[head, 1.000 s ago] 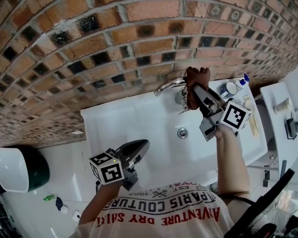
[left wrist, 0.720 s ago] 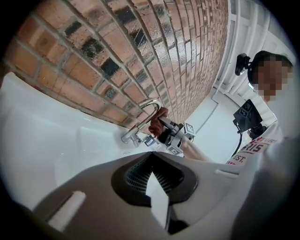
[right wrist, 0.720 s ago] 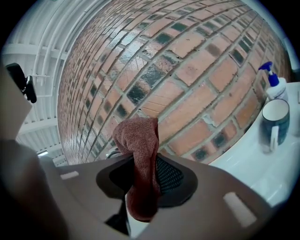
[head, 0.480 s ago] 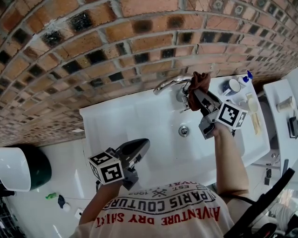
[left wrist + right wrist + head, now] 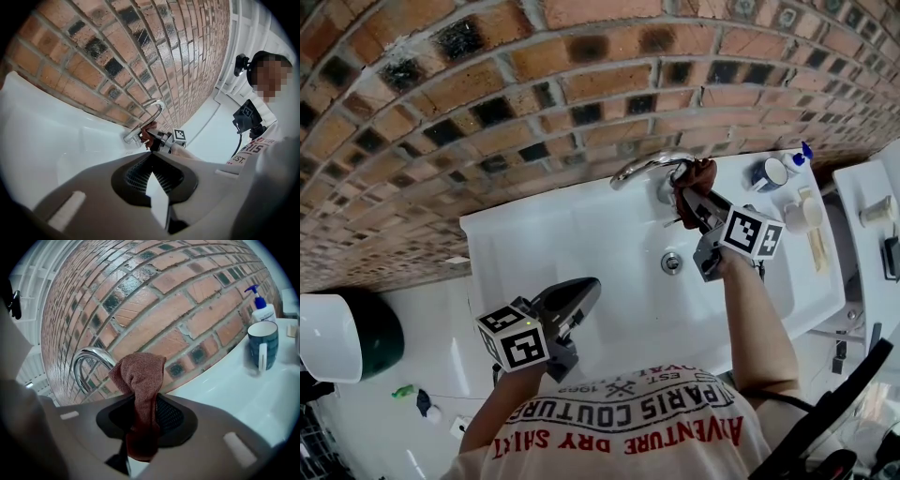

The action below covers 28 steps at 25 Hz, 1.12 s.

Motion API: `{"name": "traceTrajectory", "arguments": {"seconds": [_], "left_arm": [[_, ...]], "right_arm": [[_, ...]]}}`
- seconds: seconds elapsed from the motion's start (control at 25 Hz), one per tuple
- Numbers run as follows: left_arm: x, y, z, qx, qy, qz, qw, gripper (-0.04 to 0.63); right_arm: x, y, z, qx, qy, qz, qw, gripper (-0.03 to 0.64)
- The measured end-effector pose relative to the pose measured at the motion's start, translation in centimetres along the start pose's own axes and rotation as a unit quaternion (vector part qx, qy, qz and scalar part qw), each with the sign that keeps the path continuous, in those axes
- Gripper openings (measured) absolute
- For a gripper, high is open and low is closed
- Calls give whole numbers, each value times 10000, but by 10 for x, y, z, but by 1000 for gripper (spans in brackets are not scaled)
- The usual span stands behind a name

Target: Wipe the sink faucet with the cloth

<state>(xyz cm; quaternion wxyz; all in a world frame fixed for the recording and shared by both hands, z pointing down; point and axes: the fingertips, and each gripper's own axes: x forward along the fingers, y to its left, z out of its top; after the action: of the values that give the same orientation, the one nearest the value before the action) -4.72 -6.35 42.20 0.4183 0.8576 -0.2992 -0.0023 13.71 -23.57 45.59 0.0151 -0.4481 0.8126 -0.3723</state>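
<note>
The right gripper [image 5: 686, 197] has its jaws pinching a reddish-brown cloth [image 5: 140, 380], right at the base of the chrome faucet [image 5: 639, 169] behind the white sink [image 5: 572, 244]. The left gripper [image 5: 579, 295] hangs near the sink's front edge, jaws pressed together, empty.

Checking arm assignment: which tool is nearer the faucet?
Right. The right tool, shut on the cloth, is right beside the faucet base. The left tool hangs over the sink's near edge, well away from it.

Right of the right gripper [image 5: 140, 420] are seen a dark blue ceramic mug [image 5: 262, 345] and a white pump bottle [image 5: 261, 310].
</note>
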Motion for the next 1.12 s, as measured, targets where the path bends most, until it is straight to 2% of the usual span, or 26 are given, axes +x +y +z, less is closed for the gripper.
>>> {"name": "traceTrajectory", "arguments": {"seconds": [0.32,0.64,0.8,0.96,1.12], "left_arm": [[-2,-4,2,42,-81,-47,9999,3],[-6,-9,1,74,-58,-44,9999,3],[-9,-8,2,54,-144,-63,9999,3],[-15,-2,3,23,-179,-9,9998,3],[-19,4,5,-24,-167,78,9998,3]], "right_arm": [[-17,16,10,-39,-192,204,9996,103],[-42,98,11,-257,-320,1023,9939,104],[-24,114,-2,-363,-61,1194,9922,104],[1,115,-22,-254,252,1214,9920,104],[16,123,-28,-511,451,1211,9903,103]]}}
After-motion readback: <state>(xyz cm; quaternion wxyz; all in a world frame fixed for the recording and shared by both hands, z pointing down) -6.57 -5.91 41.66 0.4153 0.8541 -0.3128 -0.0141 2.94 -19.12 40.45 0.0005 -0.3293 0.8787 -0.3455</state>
